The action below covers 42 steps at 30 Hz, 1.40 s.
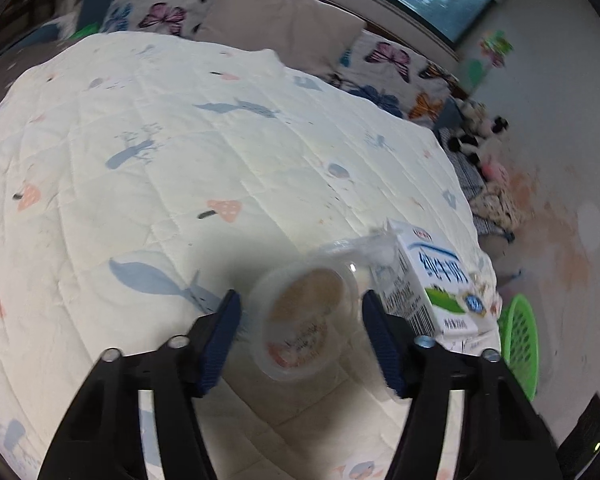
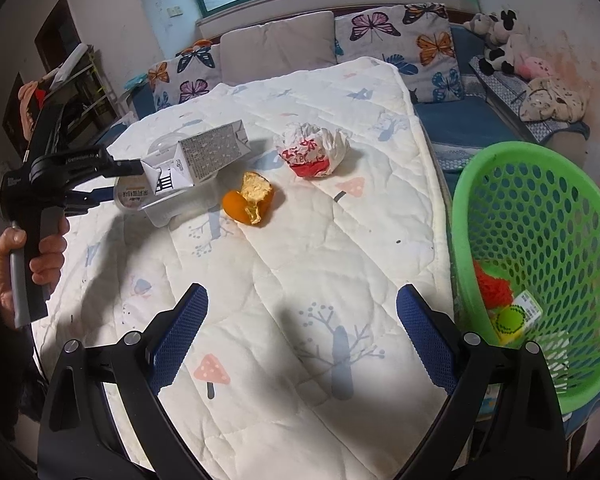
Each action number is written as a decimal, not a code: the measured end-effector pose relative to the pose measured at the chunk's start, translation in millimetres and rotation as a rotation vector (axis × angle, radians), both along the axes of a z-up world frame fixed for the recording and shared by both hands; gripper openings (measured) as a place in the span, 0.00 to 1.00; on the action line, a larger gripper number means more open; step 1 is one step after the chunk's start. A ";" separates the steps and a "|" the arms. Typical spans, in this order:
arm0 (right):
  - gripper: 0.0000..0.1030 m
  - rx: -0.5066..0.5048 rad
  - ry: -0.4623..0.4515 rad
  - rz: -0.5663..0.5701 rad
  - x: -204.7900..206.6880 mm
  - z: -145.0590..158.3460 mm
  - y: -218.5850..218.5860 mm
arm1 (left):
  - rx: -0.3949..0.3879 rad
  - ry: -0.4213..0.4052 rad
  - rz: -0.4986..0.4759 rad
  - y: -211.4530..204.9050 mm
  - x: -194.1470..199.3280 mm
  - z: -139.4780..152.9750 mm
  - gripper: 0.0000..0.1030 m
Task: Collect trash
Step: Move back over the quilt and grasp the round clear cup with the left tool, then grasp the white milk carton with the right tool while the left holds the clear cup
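Straddling a clear plastic cup (image 1: 306,320), the left gripper (image 1: 300,316) points down at the quilt (image 1: 180,152) in the left wrist view. Its blue pads stand just off the cup's sides with a gap showing at each, so the jaws are unclenched and hold nothing yet; the placing looks meant for a squeeze across the cup's width. A milk carton (image 1: 428,276) lies against the cup's far side, near the quilt's right edge, and will likely be nudged by the right pad. The green basket (image 1: 520,344) sits off that edge, lower down.

From the right wrist view, the right gripper (image 2: 302,336) hovers over bare quilt (image 2: 300,260) near the front edge, jaws spread wide and empty, seemingly waiting its turn. Across the quilt, a hand (image 2: 24,264) aims the left gripper (image 2: 128,184) at the cup (image 2: 140,200) below the carton (image 2: 204,156). Orange peel (image 2: 250,200) lies mid-quilt, a crumpled wrapper (image 2: 312,148) beyond it. The basket (image 2: 540,216) at the right edge already holds some scraps, handy for dropping.
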State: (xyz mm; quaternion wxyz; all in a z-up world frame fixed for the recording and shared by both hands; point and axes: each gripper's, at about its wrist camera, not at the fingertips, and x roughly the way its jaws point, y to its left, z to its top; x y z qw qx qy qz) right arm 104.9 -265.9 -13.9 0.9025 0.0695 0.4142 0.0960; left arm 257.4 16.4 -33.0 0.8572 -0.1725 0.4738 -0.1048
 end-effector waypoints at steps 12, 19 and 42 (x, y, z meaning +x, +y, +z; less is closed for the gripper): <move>0.92 0.003 -0.016 0.065 20.3 15.3 30.1 | 0.036 -0.040 -0.073 -0.9 -8.1 -3.4 0.31; 0.92 0.024 -0.032 0.124 50.2 36.4 58.5 | 0.034 -0.066 -0.093 3.0 -25.5 4.3 0.30; 0.73 -0.014 0.235 0.070 186.6 17.4 128.9 | -0.006 -0.123 -0.079 46.6 -52.4 21.2 0.30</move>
